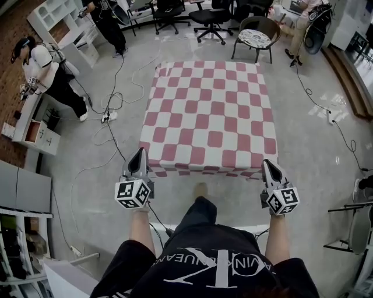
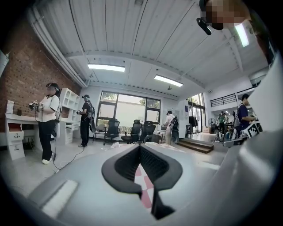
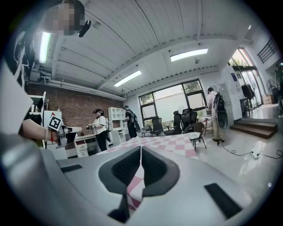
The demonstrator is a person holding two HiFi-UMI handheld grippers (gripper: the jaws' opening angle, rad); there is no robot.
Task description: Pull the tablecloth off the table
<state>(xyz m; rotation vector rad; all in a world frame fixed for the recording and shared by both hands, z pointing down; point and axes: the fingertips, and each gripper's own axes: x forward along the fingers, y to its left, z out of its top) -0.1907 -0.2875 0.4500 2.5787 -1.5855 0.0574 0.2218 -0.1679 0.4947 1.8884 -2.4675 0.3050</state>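
A pink-and-white checked tablecloth (image 1: 210, 116) lies flat over a square table, its near edge hanging down. My left gripper (image 1: 138, 153) hovers by the cloth's near left corner, and my right gripper (image 1: 267, 165) hovers by the near right corner. Both point toward the table. In the left gripper view the left gripper (image 2: 140, 146) has its jaws pressed together, with the tablecloth (image 2: 144, 185) showing beyond and below them. The right gripper (image 3: 140, 148) is also shut, and the tablecloth (image 3: 170, 142) stretches away past its tips. I see no cloth pinched in either.
Cables (image 1: 119, 96) snake over the grey floor left of the table. A chair (image 1: 255, 38) stands behind it, with office chairs (image 1: 210, 17) farther back. A person (image 1: 49, 75) stands at white desks (image 1: 32, 131) on the left. My own legs (image 1: 201, 209) are just short of the table.
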